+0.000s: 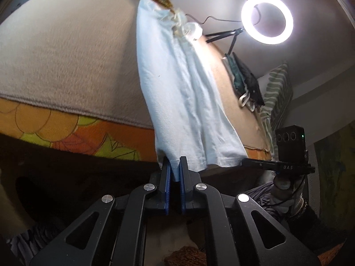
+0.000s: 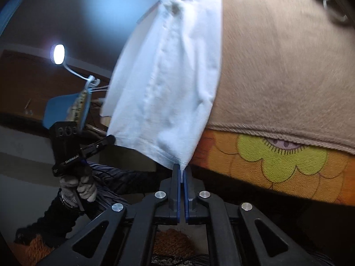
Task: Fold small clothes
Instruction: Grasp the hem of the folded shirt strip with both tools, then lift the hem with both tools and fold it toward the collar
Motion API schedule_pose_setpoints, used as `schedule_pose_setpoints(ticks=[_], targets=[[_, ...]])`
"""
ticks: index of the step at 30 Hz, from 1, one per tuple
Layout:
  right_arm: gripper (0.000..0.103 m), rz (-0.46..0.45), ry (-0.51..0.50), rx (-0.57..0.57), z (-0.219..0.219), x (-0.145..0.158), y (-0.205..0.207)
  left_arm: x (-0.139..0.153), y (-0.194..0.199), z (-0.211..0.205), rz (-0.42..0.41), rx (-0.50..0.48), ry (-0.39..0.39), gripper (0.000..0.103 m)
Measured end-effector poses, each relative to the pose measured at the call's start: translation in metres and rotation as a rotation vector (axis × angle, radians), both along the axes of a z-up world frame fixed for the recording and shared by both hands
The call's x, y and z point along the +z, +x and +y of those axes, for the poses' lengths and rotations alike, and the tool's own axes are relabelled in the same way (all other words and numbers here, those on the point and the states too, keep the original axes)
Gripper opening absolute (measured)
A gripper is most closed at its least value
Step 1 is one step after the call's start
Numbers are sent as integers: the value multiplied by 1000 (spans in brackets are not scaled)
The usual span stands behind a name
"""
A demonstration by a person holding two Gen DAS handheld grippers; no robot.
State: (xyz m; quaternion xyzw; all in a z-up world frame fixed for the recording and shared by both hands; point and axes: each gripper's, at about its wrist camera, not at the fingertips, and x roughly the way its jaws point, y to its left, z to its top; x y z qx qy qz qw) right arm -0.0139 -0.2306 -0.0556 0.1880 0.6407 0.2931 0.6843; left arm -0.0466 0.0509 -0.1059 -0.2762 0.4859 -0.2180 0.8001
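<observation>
Garment: a white t-shirt (image 1: 177, 93) lies stretched along a beige blanket (image 1: 66, 51) on the bed, its hem hanging over the near edge.
Left gripper (image 1: 174, 168): clenched on one hem corner.
Right gripper (image 2: 182, 173): clenched on the other hem corner.
Bedding: an orange floral sheet (image 2: 277, 168) shows below the blanket.
Background: a lit ring light (image 1: 267, 18).

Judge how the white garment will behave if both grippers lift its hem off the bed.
The white garment will probably drape limply: it already lies in soft wrinkles on the beige blanket. It looks thin, so likely light. With the left gripper and right gripper each pinching a hem corner, the middle may sag.
</observation>
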Motion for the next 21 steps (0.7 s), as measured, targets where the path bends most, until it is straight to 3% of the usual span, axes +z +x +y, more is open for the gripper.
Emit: schedule_pose_setpoints(ticks=[3,6,13,21], targets=[[0,-2,-53,25,4,-6,-3,-2,3,-2,3,-6,-4,5],[0,4,-25,2,2,-7,1,1,4,-1,1,0,-30,5],[0,-77,52,-30,-5,26,20,32,21,1,-69,19,-58,5],[0,-146,72,-70,-5,43,69,50,60,3,-125,48,-52,5]])
